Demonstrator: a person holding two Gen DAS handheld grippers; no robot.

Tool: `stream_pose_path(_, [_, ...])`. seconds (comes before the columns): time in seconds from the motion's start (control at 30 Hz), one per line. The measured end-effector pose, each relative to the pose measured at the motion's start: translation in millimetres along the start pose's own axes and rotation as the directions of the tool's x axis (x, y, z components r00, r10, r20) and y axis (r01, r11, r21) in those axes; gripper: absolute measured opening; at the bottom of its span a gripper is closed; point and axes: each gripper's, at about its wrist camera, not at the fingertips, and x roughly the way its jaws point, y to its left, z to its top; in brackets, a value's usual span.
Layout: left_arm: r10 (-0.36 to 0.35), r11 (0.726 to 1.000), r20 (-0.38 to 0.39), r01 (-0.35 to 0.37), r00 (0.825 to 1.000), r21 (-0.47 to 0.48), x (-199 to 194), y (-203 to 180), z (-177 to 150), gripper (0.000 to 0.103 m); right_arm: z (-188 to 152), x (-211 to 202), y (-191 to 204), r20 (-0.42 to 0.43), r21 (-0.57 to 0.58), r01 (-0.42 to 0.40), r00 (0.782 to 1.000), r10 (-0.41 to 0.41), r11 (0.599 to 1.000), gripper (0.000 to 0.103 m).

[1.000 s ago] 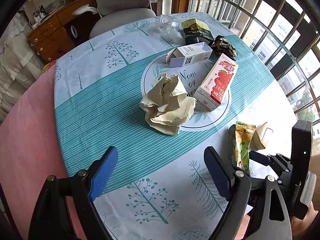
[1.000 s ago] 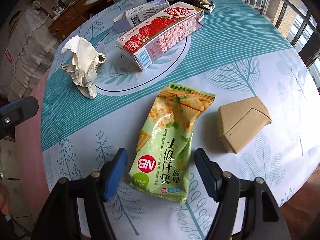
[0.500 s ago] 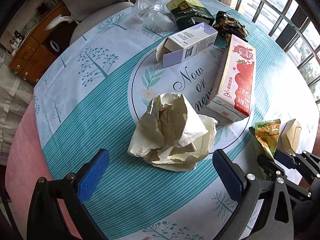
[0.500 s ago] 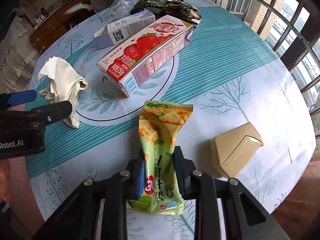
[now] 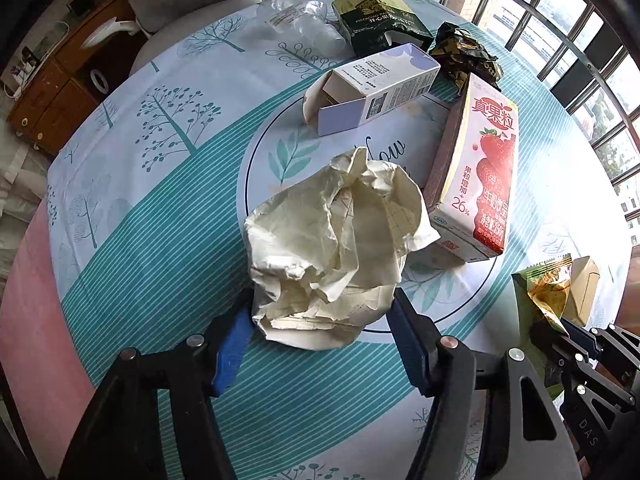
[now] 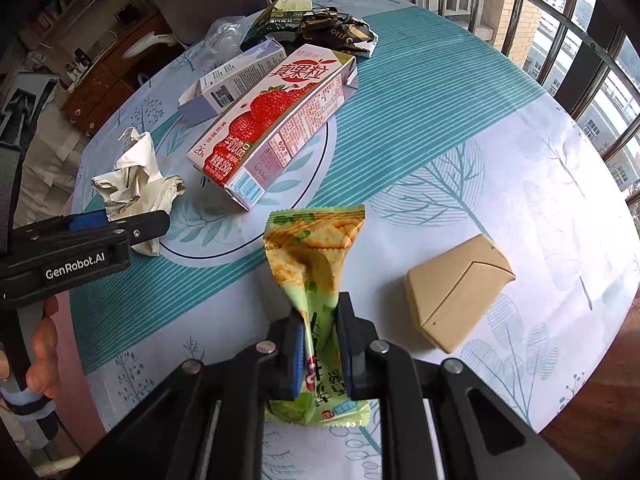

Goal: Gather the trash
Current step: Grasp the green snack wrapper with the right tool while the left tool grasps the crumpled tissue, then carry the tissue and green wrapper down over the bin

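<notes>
A crumpled cream paper (image 5: 332, 240) lies on the round table's patterned cloth (image 5: 160, 240). My left gripper (image 5: 320, 344) straddles its near end. The jaws are closing, and both blue pads touch the paper's sides. In the right wrist view the same paper (image 6: 132, 176) lies at the left under the left gripper's finger. My right gripper (image 6: 320, 332) is closing, with its jaws pinched on the middle of a green cracker packet (image 6: 316, 248). The packet is creased and its far end tilts up off the cloth. The left wrist view shows this packet (image 5: 548, 292) at the right edge.
A strawberry milk carton (image 5: 480, 176) lies right of the paper, with a lilac box (image 5: 380, 88) behind it. Further back are a dark green box (image 5: 376, 16), a dark foil wrapper (image 5: 464, 56) and clear plastic (image 5: 296, 20). A tan carton (image 6: 456, 292) sits right of the packet. Window bars stand beyond.
My left gripper came down over the crumpled paper and narrowed onto it. My right gripper went from wide open to pinched on the cracker packet and raised it slightly.
</notes>
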Motion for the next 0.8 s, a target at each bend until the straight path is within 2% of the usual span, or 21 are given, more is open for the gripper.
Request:
stream_pose_path(0.07, [0.001, 1.000, 0.012, -0.001, 1.000, -0.007, -5.2, 0.2, -1.5, 0.060, -0.1, -6.5, -4.6, 0.012, 0.002, -0.014, 1.000, 0.014, 1.000, 0.013])
stream_pose_path(0.1, [0.003, 1.000, 0.020, -0.003, 1.000, -0.012, -8.8, -0.8, -2.7, 0.050, 1.2, -8.3, -6.1, 0.016, 0.000, -0.018, 1.000, 0.018, 1.000, 0.013])
stream_pose_path(0.33, [0.008, 0.999, 0.038, -0.006, 0.999, -0.045, -29.7, -15.3, -20.3, 0.047, 3.8, -16.8, -3.3, 0.021, -0.029, -0.072, 0.997, 0.073, 0.997, 0.012])
stream_pose_path(0.53, [0.014, 0.995, 0.067, -0.007, 0.998, -0.102, -58.0, -30.7, -47.9, 0.046, 2.1, -35.4, -1.8, 0.030, -0.112, -0.139, 0.989, 0.143, 0.984, 0.011])
stream_pose_path(0.67, [0.024, 0.987, 0.095, -0.008, 0.995, -0.163, -84.7, -49.3, -72.7, 0.046, -0.7, -52.2, -4.6, 0.028, -0.183, -0.203, 0.977, 0.212, 0.962, 0.011])
stream_pose_path(0.8, [0.055, 0.970, 0.126, -0.023, 0.991, -0.241, -111.7, -76.1, -99.4, 0.046, -10.9, -74.6, -17.6, 0.016, -0.271, -0.276, 0.957, 0.291, 0.922, 0.011])
